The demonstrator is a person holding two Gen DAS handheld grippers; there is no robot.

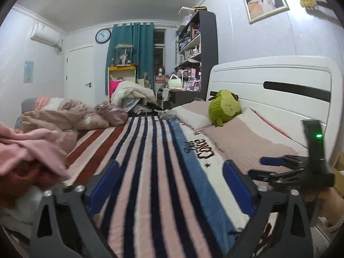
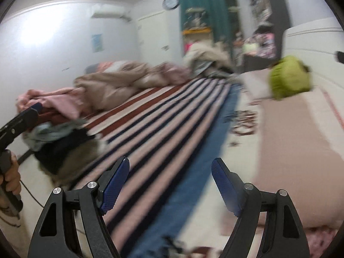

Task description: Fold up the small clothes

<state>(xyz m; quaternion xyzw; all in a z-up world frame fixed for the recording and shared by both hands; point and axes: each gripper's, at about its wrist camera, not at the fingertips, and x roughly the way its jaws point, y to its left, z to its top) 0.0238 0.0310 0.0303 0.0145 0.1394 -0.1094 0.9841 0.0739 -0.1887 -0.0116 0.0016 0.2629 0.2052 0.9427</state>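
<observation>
A heap of small clothes lies at the left of the bed: pink and rust-red pieces (image 1: pixel 25 159) in the left wrist view, and pink, pale blue and dark pieces (image 2: pixel 58 126) in the right wrist view. My left gripper (image 1: pixel 169 174) is open and empty, low over the striped blanket (image 1: pixel 150 161), right of the heap. My right gripper (image 2: pixel 171 172) is open and empty over the same blanket (image 2: pixel 163 129). The right gripper also shows in the left wrist view (image 1: pixel 266 167), and the left gripper shows at the right wrist view's left edge (image 2: pixel 32 109) by the heap.
A rumpled beige quilt (image 1: pixel 56 116) lies behind the heap. A green plush toy (image 1: pixel 223 107) sits on pink pillows (image 1: pixel 253 139) against the white headboard (image 1: pixel 279 81). Shelves and a cluttered desk (image 1: pixel 189 68) stand beyond the bed.
</observation>
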